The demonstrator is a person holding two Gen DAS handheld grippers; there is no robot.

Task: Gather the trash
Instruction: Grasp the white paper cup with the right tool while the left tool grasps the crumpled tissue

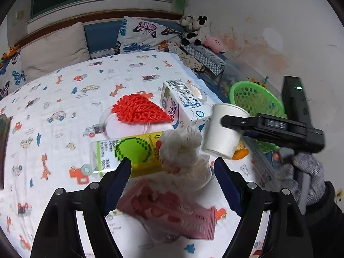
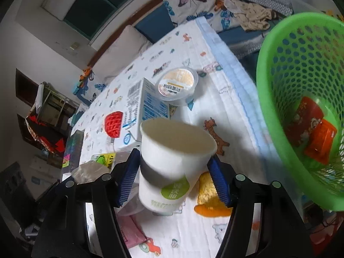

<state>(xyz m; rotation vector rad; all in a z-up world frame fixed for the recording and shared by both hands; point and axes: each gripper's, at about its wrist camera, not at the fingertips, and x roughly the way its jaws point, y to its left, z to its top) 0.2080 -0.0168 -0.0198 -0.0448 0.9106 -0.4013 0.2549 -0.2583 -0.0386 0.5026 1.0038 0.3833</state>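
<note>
Paper cup [image 2: 175, 161]: between my right gripper [image 2: 173, 176] jaws, lifted off bedspread [image 1: 53, 99], tilted.
Basket [image 2: 301, 99]: at 2 o'clock from cup, off bed's edge; two wrappers [image 2: 311, 133] in it.
Milk carton [image 2: 139, 111]: on bedspread, behind cup at 11 o'clock.
Lidded tub [image 2: 177, 83]: behind carton's right side, 12 o'clock from cup.
Net bag [image 1: 138, 109]: left of milk carton, on a clear lid [image 1: 120, 126].
Juice box [image 1: 124, 152]: before net bag, lying flat.
Tissue wad [image 1: 180, 146]: on juice box's right end, 12 o'clock from my left gripper [image 1: 172, 185].
Pink pack [image 1: 172, 212]: under my left gripper, nearest me.
Pillows [image 1: 142, 36]: far end, behind bedspread.
</note>
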